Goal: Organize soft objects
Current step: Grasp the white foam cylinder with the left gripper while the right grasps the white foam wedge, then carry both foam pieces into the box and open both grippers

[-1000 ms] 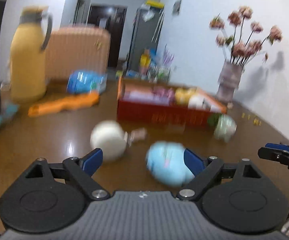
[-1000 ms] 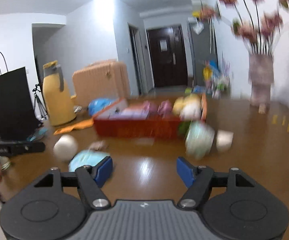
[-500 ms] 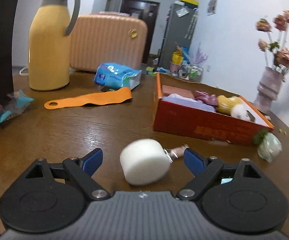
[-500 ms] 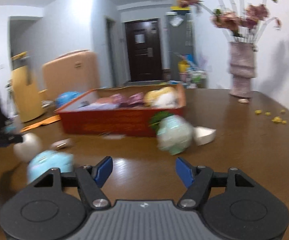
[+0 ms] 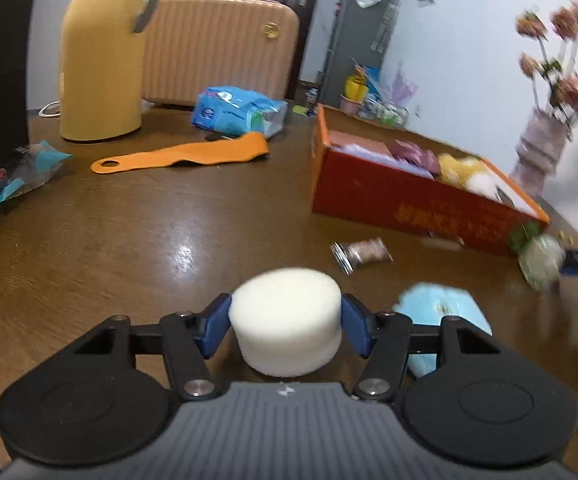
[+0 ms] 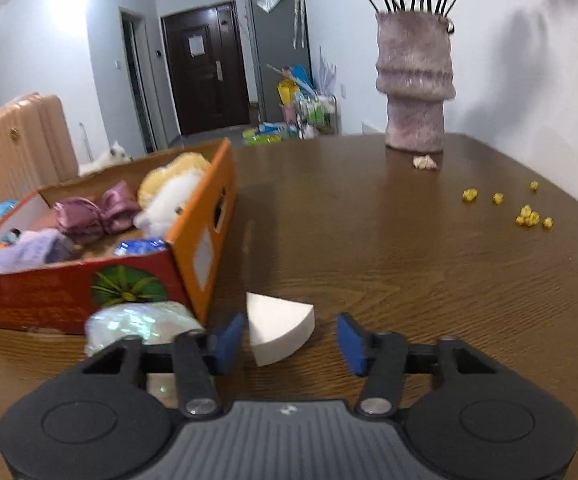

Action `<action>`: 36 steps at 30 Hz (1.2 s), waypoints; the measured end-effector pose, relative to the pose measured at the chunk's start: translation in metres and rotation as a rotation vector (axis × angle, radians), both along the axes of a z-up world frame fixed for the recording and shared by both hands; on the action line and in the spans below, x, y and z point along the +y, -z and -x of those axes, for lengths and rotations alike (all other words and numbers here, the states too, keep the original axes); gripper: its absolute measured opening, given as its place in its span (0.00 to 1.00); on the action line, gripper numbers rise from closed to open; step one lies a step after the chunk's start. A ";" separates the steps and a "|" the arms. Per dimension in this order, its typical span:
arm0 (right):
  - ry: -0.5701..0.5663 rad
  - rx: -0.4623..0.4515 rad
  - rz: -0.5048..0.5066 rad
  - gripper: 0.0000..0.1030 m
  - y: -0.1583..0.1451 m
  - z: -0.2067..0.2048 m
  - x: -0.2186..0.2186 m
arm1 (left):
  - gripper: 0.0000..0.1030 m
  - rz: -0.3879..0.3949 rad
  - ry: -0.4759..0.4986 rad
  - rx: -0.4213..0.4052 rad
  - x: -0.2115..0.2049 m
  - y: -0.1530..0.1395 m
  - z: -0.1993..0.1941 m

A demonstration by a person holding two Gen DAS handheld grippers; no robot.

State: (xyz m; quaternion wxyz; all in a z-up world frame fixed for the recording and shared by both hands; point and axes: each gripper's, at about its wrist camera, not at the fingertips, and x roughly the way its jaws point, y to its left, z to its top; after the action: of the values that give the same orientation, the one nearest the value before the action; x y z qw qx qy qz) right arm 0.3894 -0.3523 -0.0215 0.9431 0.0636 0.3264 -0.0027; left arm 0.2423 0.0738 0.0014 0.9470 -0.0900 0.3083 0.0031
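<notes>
- White sponge puck [image 5: 287, 316]: round and thick, on the table [image 5: 137, 240], sitting between the blue fingers [image 5: 213, 325] of the left gripper [image 5: 287, 326]. The fingers are closing, and both pads appear to meet its sides.
- Yellow jug [image 5: 97, 52]: far left of the table, upright, in front of a peach suitcase [image 5: 221, 48].
- Orange flat tool [image 5: 185, 155]: lying on the table, with a blue packet [image 5: 239, 110] just behind it.
- Red box [image 5: 417, 204]: right of centre, open-topped, holding a yellow-and-white plush [image 5: 467, 174] and pink items.
- Foil wrapper [image 5: 361, 252]: small, on the table in front of the red box.
- Light blue soft item [image 5: 441, 312]: blurred, just right of the left gripper.
- Pale green bundle [image 6: 141, 326]: in the right wrist view, against the near corner of the red box, left of the right gripper [image 6: 289, 338].
- White wedge sponge [image 6: 279, 330]: on the table between the right gripper's fingers [image 6: 349, 338]; these are closing, the left pad near it, a clear gap on the right.
- Pink vase [image 6: 415, 84]: far side of the table, holding flowers, with yellow bits [image 6: 527, 214] scattered to its right.
</notes>
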 end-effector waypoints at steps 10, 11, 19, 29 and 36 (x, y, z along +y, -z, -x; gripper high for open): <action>-0.018 -0.042 0.049 0.28 -0.007 0.073 0.000 | 0.78 -0.053 0.019 -0.002 -0.005 0.005 0.005; -0.034 -0.035 0.061 0.28 -0.006 0.085 0.004 | 0.78 -0.049 0.016 0.003 -0.004 0.005 0.001; -0.273 -0.015 0.005 0.28 -0.006 0.171 0.053 | 0.54 -0.060 0.077 0.024 -0.010 0.009 -0.003; -0.351 -0.093 -0.012 0.28 -0.035 0.172 0.062 | 0.53 0.009 0.135 -0.093 -0.016 -0.035 0.000; -0.411 -0.173 0.007 0.28 -0.100 0.040 0.076 | 0.56 0.078 0.455 -0.074 -0.090 -0.104 -0.126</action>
State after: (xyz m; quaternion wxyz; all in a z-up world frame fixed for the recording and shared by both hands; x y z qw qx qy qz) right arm 0.3491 -0.2758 0.0780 0.9486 -0.0078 0.2501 0.1939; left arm 0.3680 -0.0162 0.1058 0.9297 -0.0549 0.2856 -0.2258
